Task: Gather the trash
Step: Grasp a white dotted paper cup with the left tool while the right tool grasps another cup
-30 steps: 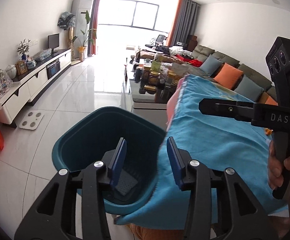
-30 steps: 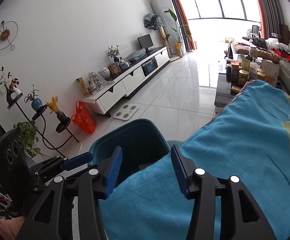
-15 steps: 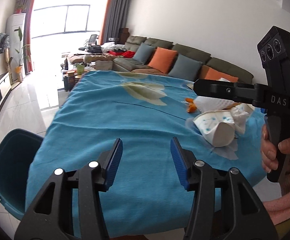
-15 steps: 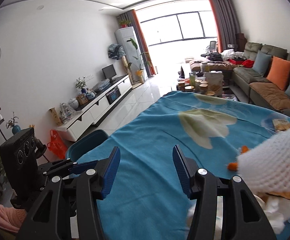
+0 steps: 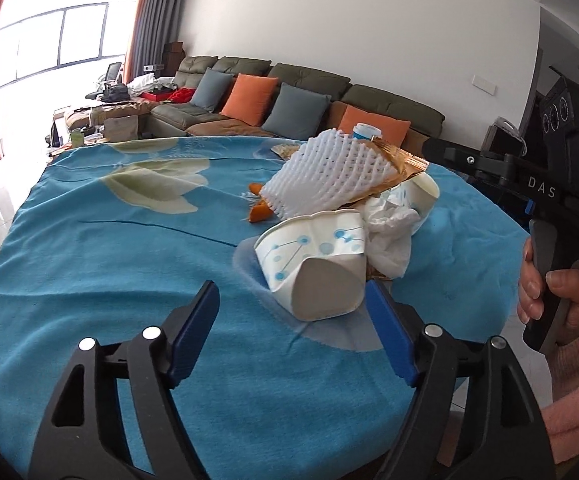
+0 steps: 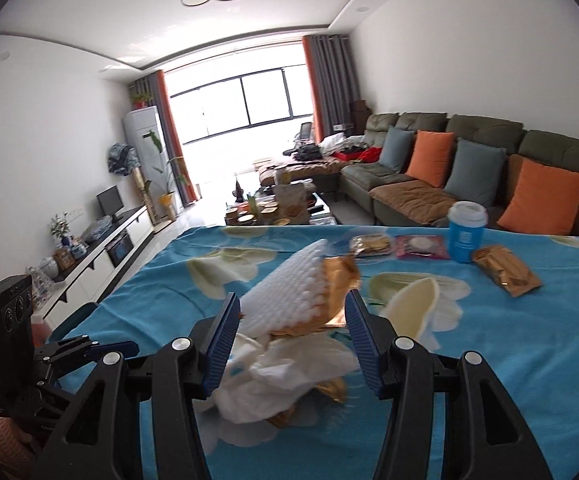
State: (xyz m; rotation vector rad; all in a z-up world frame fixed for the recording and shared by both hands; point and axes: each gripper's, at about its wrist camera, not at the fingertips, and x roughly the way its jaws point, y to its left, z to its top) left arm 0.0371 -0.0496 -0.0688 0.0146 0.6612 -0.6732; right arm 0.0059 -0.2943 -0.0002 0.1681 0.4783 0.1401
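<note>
A trash pile lies on the blue tablecloth [image 5: 89, 280]: a crushed white paper cup with blue dots [image 5: 313, 264], crumpled white tissue [image 5: 389, 228], a white foam fruit net [image 5: 325, 176], gold wrapper [image 5: 401, 164] and orange peel [image 5: 259, 210]. My left gripper [image 5: 289, 328] is open, just in front of the crushed cup. My right gripper [image 6: 289, 340] is open, its jaws either side of the foam net [image 6: 289, 292] and tissue [image 6: 289, 376]. A second paper cup [image 6: 413, 308] lies to its right.
A blue cup with white lid [image 6: 465, 232], snack packets [image 6: 421, 246] and a gold packet [image 6: 505, 270] sit at the table's far side. The teal bin's rim [image 6: 77, 312] shows beyond the table's left edge. A sofa [image 6: 469, 168] stands behind.
Both grippers swung from the teal bin at the table's edge back over the table and moved in close to the trash pile. Both stayed open.
</note>
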